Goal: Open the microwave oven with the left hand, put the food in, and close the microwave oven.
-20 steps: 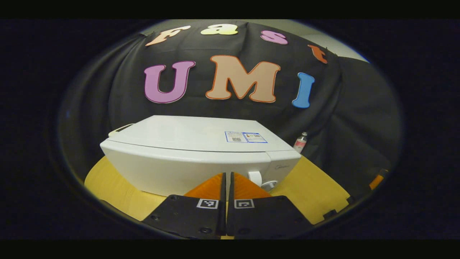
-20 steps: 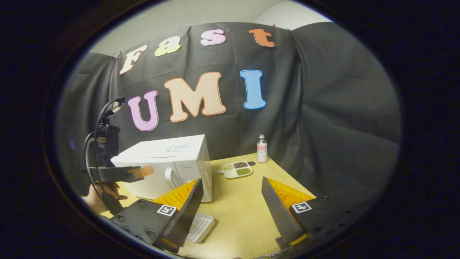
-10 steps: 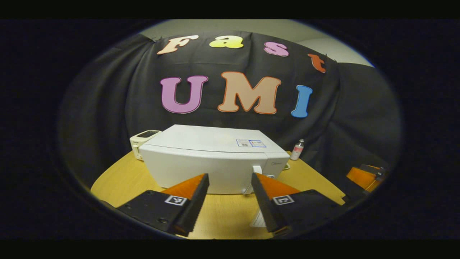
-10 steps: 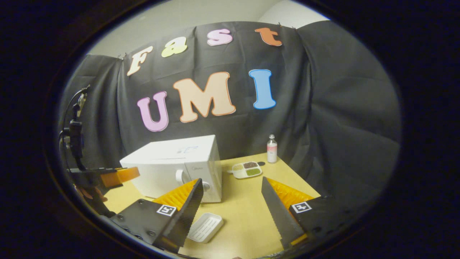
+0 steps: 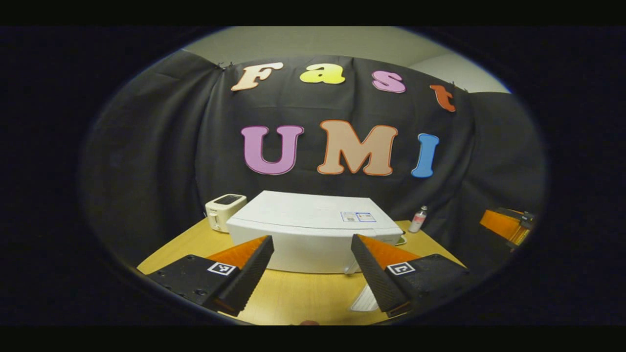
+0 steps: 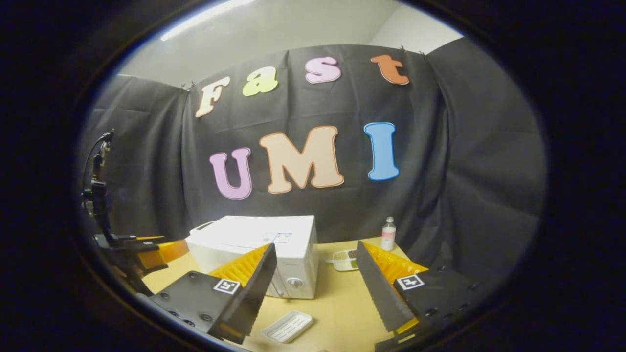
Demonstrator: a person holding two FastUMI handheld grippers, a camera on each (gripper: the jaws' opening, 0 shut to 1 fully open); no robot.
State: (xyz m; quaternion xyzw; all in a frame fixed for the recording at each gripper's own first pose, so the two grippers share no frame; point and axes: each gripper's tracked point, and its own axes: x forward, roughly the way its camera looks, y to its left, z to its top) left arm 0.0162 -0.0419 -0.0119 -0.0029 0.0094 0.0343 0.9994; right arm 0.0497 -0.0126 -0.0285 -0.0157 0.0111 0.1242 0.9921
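Observation:
The white microwave (image 5: 313, 230) stands on the yellow table with its door shut; it also appears in the right gripper view (image 6: 274, 242). My left gripper (image 5: 313, 276) is open, holds nothing and sits back from the microwave's front. A small compartment dish of food (image 6: 345, 260) lies on the table just right of the microwave. My right gripper (image 6: 318, 291) is open too, with nothing between its fingers, short of the microwave and the dish. The left gripper (image 6: 151, 252) shows at the far left of the right gripper view.
A cream toaster (image 5: 224, 210) stands behind the microwave's left side. A small bottle (image 6: 388, 233) stands at the table's back right. An empty white ribbed tray (image 6: 287, 326) lies near the front edge. The right gripper (image 5: 506, 224) shows at the far right of the left gripper view.
My left gripper went from shut, close against the microwave's front, to open and drew back. The right gripper also pulled back; the microwave looks smaller and lower in both views.

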